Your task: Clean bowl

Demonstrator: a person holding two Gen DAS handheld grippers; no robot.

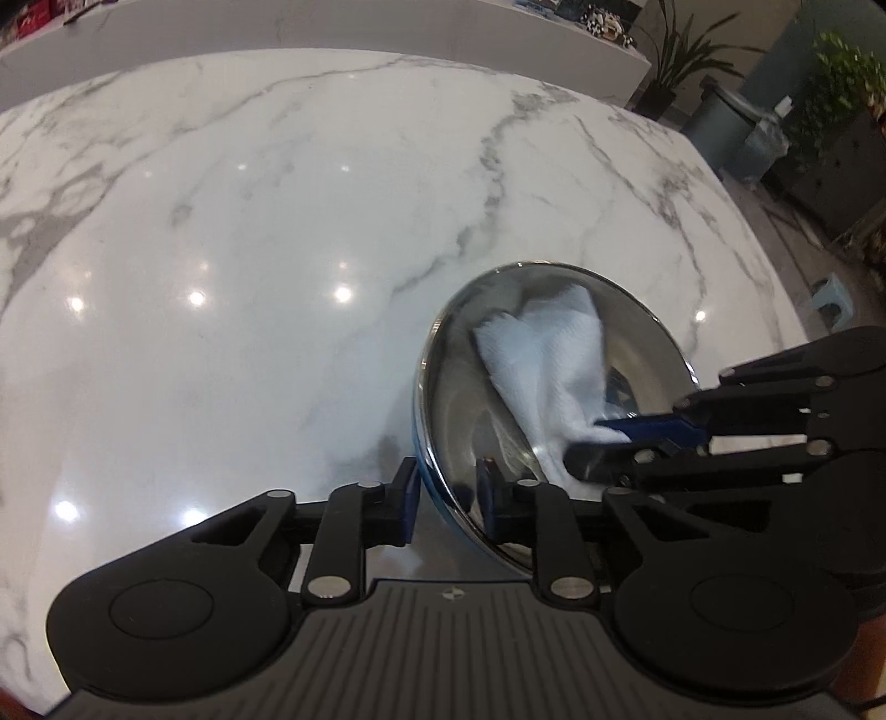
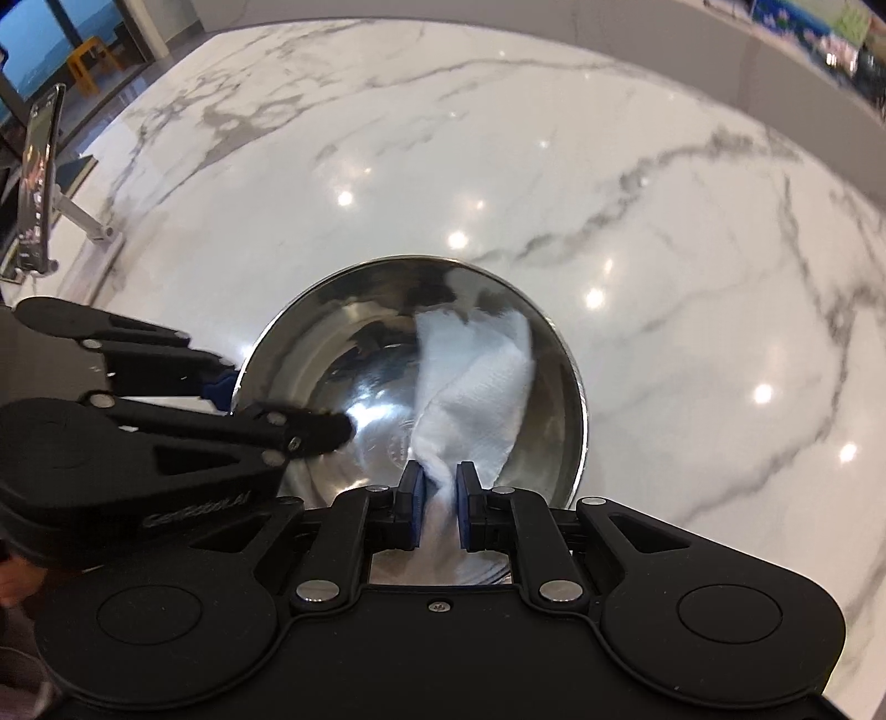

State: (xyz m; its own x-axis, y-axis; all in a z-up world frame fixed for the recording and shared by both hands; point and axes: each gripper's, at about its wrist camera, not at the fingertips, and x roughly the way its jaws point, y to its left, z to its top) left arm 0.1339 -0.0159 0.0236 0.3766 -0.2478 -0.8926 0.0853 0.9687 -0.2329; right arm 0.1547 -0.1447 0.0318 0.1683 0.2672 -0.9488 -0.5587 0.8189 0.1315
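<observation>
A shiny steel bowl [image 1: 454, 387] sits on the marble table, also in the right wrist view [image 2: 310, 354]. A white cloth [image 1: 542, 360] lies inside it, also in the right wrist view [image 2: 476, 376]. My left gripper [image 1: 446, 493] is shut on the bowl's near rim, one finger outside and one inside. My right gripper [image 2: 440, 487] is shut on the cloth's near end, inside the bowl. It enters the left wrist view from the right [image 1: 603, 437]. The left gripper shows at the left of the right wrist view [image 2: 277, 410].
The white marble table [image 1: 249, 249] stretches far and left. A raised white ledge [image 1: 332, 27] borders its far side. A phone on a stand [image 2: 39, 171] is at the table's left edge. Plants and a bin [image 1: 736, 133] stand beyond the right edge.
</observation>
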